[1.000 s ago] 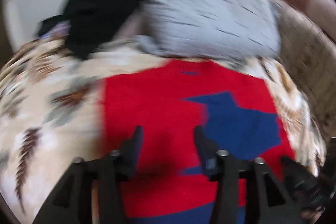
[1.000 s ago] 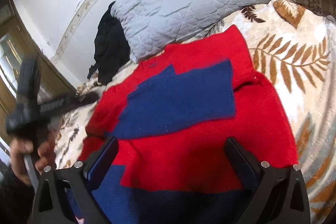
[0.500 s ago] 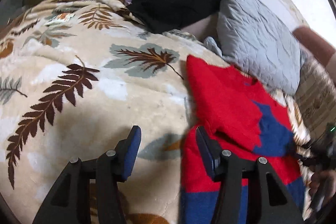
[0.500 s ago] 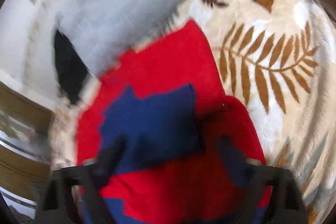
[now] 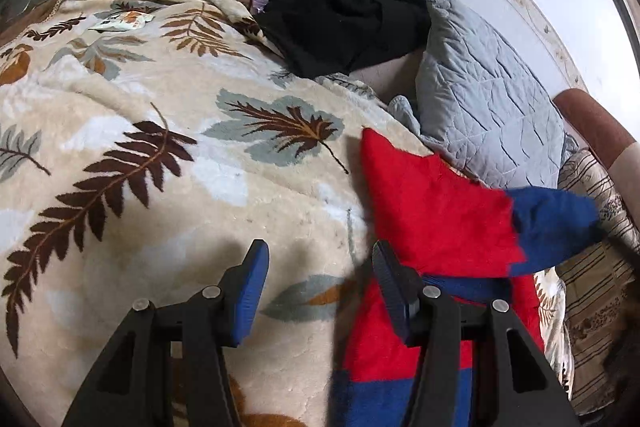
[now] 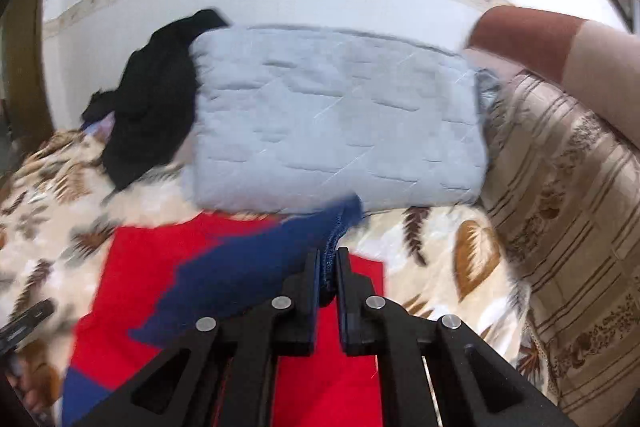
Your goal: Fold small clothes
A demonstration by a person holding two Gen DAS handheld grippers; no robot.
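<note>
Two grippers work on one red and blue sweater [image 5: 436,227] that lies on the leaf-patterned blanket [image 5: 160,187], just in front of the grey pillow [image 5: 488,107]. The right gripper [image 6: 328,267] has its fingers pressed together on the blue cuff of a sleeve [image 6: 256,267], and that sleeve stretches from the sweater's far left side across the red body toward the pinch point. The left gripper [image 5: 320,267] stands with its fingers apart and nothing between them, poised over the blanket at the sweater's left edge; its right finger [image 5: 390,279] sits just at the red hem side.

What the next move likely turns on is the sleeve's long axis: it runs crosswise over the body, rising toward the right hand, so the right gripper is the one placed to lay it down flat, while the left is nearer the side edge for a following fold.

From the left wrist, the sleeve is seen lifted clear of the body, its blue end [image 5: 552,227] hanging in the air; the pinch itself is out of frame. The right wrist view shows the clamp plainly, though blurred. A black garment [image 5: 344,7] lies heaped beyond, well apart.
</note>
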